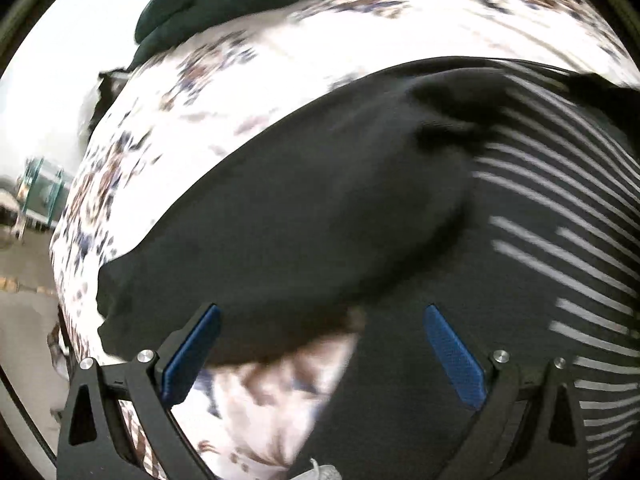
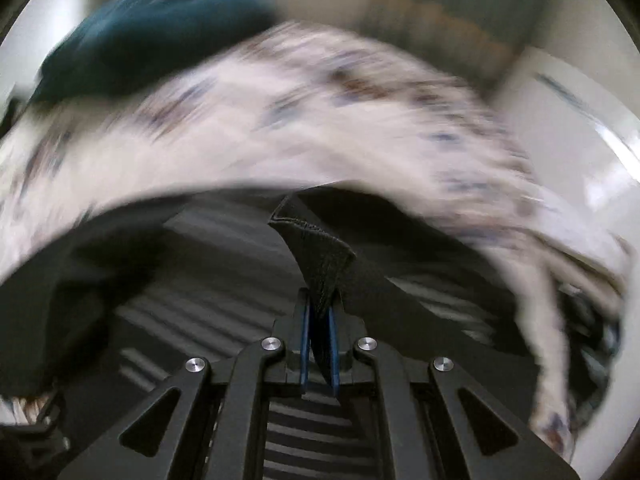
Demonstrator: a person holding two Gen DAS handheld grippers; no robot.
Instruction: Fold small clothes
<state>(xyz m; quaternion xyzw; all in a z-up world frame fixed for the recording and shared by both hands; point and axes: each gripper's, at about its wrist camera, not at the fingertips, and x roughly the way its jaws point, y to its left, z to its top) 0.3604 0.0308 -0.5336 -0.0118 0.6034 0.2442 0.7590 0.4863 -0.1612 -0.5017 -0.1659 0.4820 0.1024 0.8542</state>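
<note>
A black top with white stripes (image 1: 400, 380) is spread over a flowered bed sheet (image 1: 280, 80) and fills the middle and right of the left wrist view. A plain black sleeve (image 1: 280, 240) is seen folded across it. The left gripper (image 1: 322, 344) is held above it with its blue pads spread wide and nothing between them. In the right wrist view, a black hemmed edge (image 2: 320, 248) of the top is pinched by the right gripper (image 2: 319, 320), just below the middle. A dark teal cloth (image 2: 152, 40) is seen at the upper left.
</note>
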